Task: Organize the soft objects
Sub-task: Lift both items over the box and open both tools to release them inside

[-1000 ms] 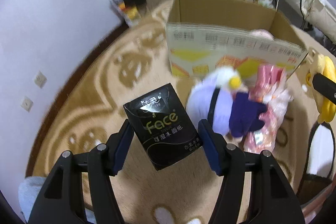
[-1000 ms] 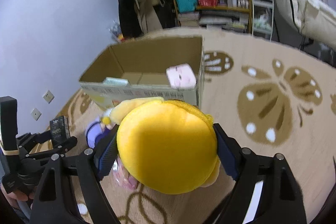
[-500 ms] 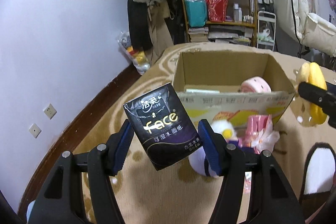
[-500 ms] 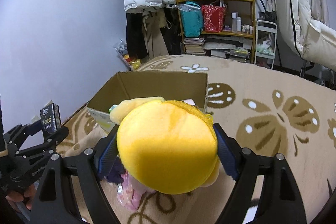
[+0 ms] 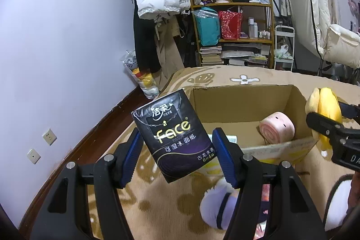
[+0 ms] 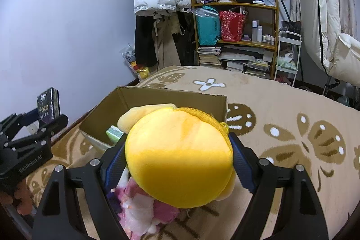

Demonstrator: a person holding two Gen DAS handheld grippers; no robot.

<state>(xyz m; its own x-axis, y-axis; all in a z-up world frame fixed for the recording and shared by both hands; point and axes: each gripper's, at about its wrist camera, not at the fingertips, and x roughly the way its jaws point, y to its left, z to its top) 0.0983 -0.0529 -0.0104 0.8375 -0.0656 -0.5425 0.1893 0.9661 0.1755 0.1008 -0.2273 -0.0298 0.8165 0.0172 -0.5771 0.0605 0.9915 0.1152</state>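
Both tongs have risen since the earlier frames, so the cardboard box [image 5: 245, 105] now sits lower in each view and its interior is visible. Left tongs [image 5: 177, 154] are closed partway on a black tissue pack [image 5: 173, 136], which is held tilted, in the air, just short of the near left part of the box rim. Right tongs [image 6: 177, 159] are spread wide and clamped on a round yellow plush [image 6: 180, 154], which bulges past both fingers and is carried at the near right corner of the box. Inside the box lie a pink rolled plush [image 5: 276, 127] and a green item [image 6: 114, 133] against the near wall. A purple-and-white plush [image 5: 216, 208] and a pink bundle [image 6: 139, 201] remain on the carpet [image 6: 281, 105] in front of the box. Risk assessment: the tissue pack appears gripped low and skewed, so it could pivot or slip out before clearing the rim. The plush hides the box opening from the right wrist view; release judged too early would drop it outside the wall. With both tongs converging on the same opening, a collision between them is possible.
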